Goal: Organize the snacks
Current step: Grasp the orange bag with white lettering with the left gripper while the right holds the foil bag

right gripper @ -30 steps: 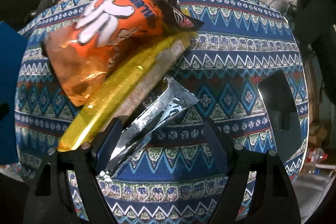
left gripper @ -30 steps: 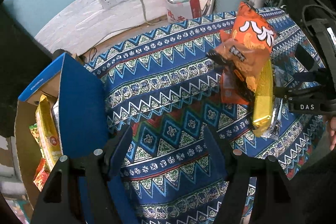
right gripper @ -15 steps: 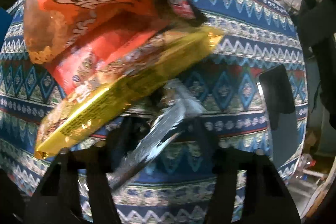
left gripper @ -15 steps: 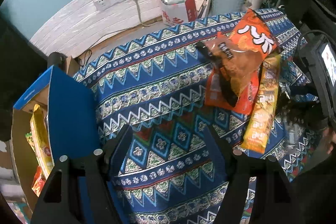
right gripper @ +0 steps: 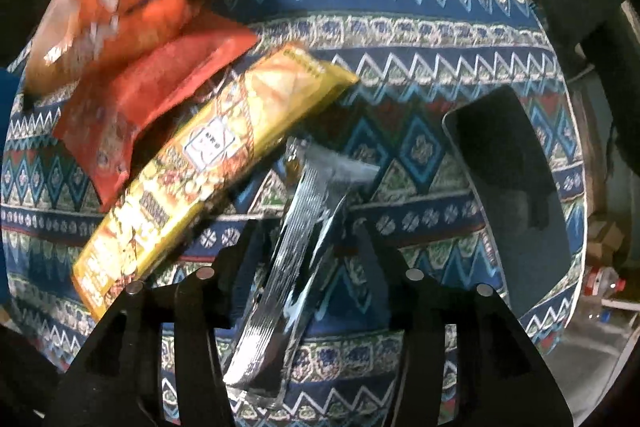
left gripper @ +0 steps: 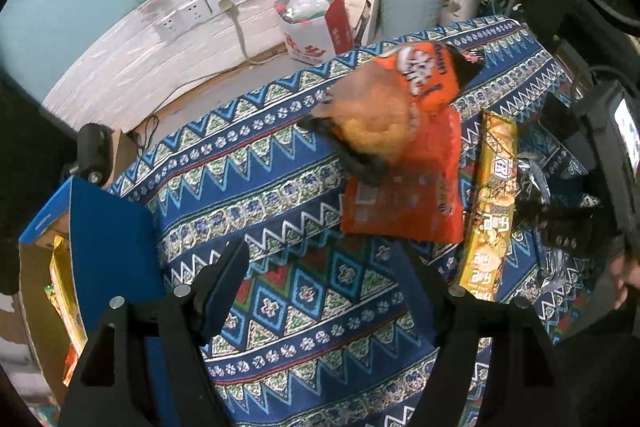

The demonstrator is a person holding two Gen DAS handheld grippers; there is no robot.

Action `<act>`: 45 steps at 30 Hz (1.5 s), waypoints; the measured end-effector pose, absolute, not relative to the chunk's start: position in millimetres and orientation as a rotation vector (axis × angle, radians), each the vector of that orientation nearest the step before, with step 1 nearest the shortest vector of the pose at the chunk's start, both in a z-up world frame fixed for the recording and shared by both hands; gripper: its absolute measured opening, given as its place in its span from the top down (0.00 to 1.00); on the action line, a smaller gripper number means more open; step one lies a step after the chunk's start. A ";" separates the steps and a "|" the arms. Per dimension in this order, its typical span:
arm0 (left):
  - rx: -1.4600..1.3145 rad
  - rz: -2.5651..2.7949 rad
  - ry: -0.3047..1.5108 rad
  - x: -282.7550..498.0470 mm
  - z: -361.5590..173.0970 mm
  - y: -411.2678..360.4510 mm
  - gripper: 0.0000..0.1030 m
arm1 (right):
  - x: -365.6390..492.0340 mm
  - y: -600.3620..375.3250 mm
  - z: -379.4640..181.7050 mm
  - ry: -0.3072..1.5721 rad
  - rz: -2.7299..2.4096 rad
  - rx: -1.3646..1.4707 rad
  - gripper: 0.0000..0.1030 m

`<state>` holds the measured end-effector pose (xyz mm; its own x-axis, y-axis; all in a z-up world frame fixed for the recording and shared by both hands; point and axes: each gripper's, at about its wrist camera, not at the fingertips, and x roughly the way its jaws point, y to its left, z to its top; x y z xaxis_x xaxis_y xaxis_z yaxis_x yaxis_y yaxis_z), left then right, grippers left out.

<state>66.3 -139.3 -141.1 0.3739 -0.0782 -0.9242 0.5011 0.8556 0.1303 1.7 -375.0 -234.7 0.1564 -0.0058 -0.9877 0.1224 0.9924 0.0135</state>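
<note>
On the patterned cloth lie a blurred orange chip bag, a red packet and a long yellow packet. A silver packet stands crumpled between the fingers of my right gripper, which press its edges while the jaws are opening a little. My left gripper hovers over bare cloth just left of the red packet; its jaws are opening with nothing between them. An open cardboard box with a blue flap stands at the left, with snacks inside.
A black flat device lies at the table's right edge. Beyond the far edge stand a pale bucket, a white bag and wall sockets. A hand shows at the right.
My right gripper closed in on the silver packet, which now stands on edge between the fingers. The orange bag and yellow packet shifted. The left view slid toward the snack pile.
</note>
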 end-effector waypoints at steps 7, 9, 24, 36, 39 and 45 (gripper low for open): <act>0.449 -0.403 1.125 71.9 -142.5 -151.1 0.24 | -10.8 -361.7 -232.1 1.403 -0.073 0.030 0.74; 0.451 -0.409 1.123 75.6 -141.7 -153.5 0.23 | -12.6 -357.8 -227.9 1.383 -0.086 0.001 0.76; 0.495 -0.534 1.052 122.5 -130.9 -202.1 0.17 | 46.7 -386.4 -178.1 1.273 -0.052 0.024 0.77; 0.611 -0.611 1.104 147.2 -166.8 -250.4 0.17 | 99.6 -391.2 -186.7 1.222 -0.004 0.067 0.77; 0.635 -0.609 1.119 148.9 -177.8 -256.7 0.17 | 94.9 -382.1 -187.0 1.220 0.003 0.081 0.77; 0.600 -0.585 1.157 156.2 -192.4 -251.1 0.26 | 95.4 -382.1 -204.6 1.254 0.027 0.174 0.76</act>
<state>156.2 -251.1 -192.4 0.2933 -0.1134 -0.9493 0.6971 0.7049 0.1312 95.4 -382.1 -204.6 0.3128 0.1154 -0.9428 0.0751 0.9865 0.1457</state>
